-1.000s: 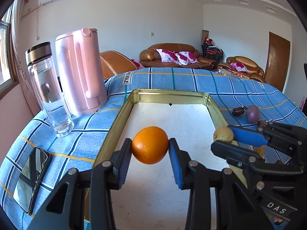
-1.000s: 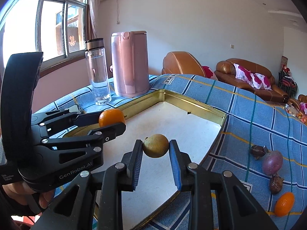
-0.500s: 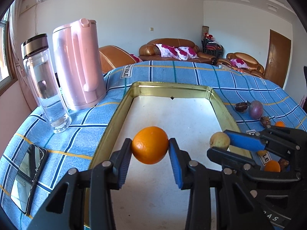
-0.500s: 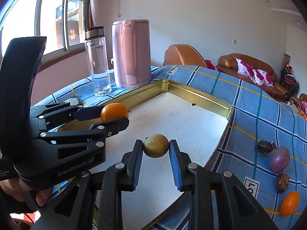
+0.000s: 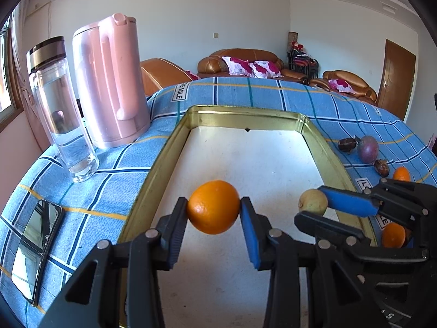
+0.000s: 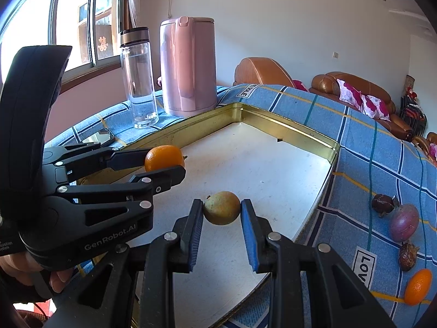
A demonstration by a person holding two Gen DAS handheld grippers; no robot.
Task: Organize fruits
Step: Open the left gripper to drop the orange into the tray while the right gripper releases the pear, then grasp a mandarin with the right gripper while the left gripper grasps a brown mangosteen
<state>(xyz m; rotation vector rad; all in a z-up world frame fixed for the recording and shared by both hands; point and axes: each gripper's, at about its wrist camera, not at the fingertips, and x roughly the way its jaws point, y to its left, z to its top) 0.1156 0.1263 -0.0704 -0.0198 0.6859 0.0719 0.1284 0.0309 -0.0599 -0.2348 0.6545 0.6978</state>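
Nearest, over the near end of the gold-rimmed tray (image 5: 166, 164), the left tool (image 5: 213, 211) is clamped on an orange (image 5: 213, 207), carried clear of the tray floor, probably for setting down inside. Just beside it, over the tray's right side, the right tool (image 6: 221, 212) is clamped on a yellow-green fruit (image 6: 221, 211), likely for the same reason. Beyond the tray's right rim, a purple fruit (image 6: 403, 225), dark nuts and a small orange (image 6: 418, 287) lie on the blue checked tabletop (image 5: 245, 93), apparently not yet sorted. Past its far left corner stand a pink kettle (image 5: 109, 82) and bottle (image 5: 58, 104).
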